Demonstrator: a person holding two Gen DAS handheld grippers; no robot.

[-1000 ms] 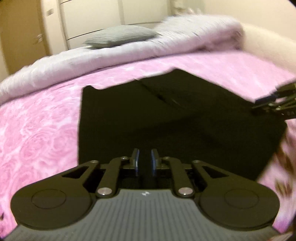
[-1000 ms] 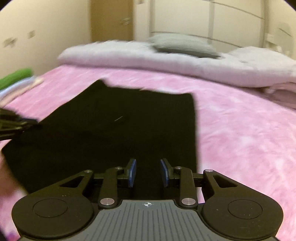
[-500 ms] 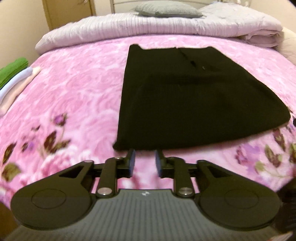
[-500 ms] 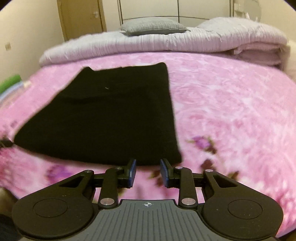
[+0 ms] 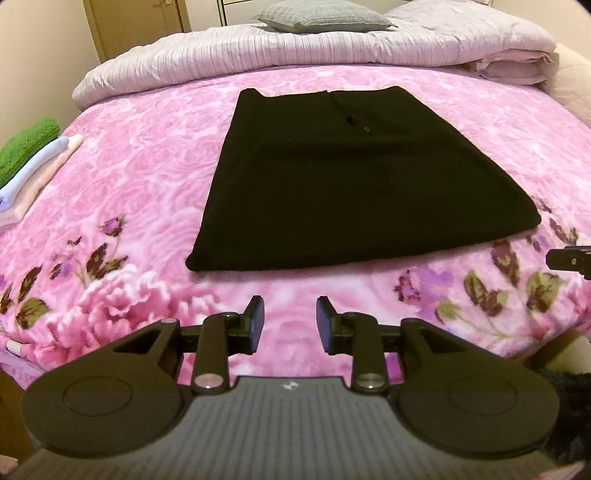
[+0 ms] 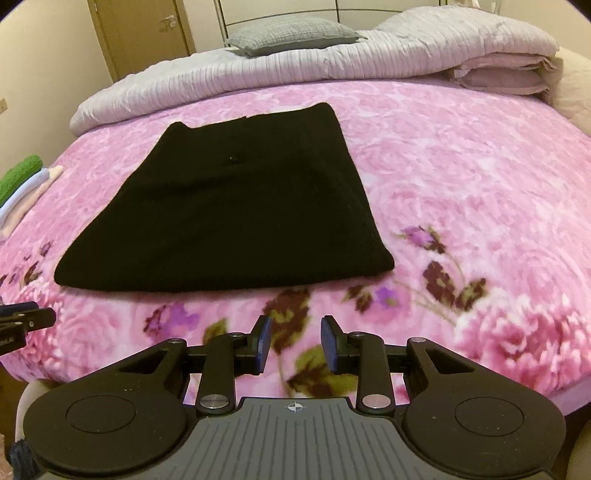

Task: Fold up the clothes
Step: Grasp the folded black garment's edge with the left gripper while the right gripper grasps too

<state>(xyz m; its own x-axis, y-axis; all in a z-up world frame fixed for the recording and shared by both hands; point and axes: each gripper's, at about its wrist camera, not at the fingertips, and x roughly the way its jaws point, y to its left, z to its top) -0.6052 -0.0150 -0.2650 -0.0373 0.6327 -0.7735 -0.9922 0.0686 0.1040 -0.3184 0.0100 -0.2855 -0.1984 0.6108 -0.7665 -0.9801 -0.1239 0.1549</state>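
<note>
Left wrist view looks down over the left gripper (image 5: 290, 319), whose jaws have just been opening and now stand spread with only pink blanket showing between them, nothing pinched. Its fingers are flat black bars ending in short blue-faced pads (image 5: 256, 320). Beyond it lies the black garment (image 5: 354, 184), folded into a flat, roughly four-sided slab that looks wider at the near edge and narrower at the far one, with a soft matte knit-like surface and a small button near the far end. It rests on the bed, well ahead of the gripper and not touching it.

Under it spreads a plush pink blanket (image 5: 129, 155) with a raised rose pattern and darker purple flowers and olive leaves along the near edge. A ribbed pale lilac duvet (image 5: 295, 55) is bunched across the far side, with a grey textured pillow (image 5: 325, 18) on top. At the left edge sits a stack of folded clothes (image 5: 33, 155), green terry on top, then white and pale pink.

From the right wrist view, the right gripper (image 6: 295, 341) is also spread and empty, just short of the garment's near corner.
</note>
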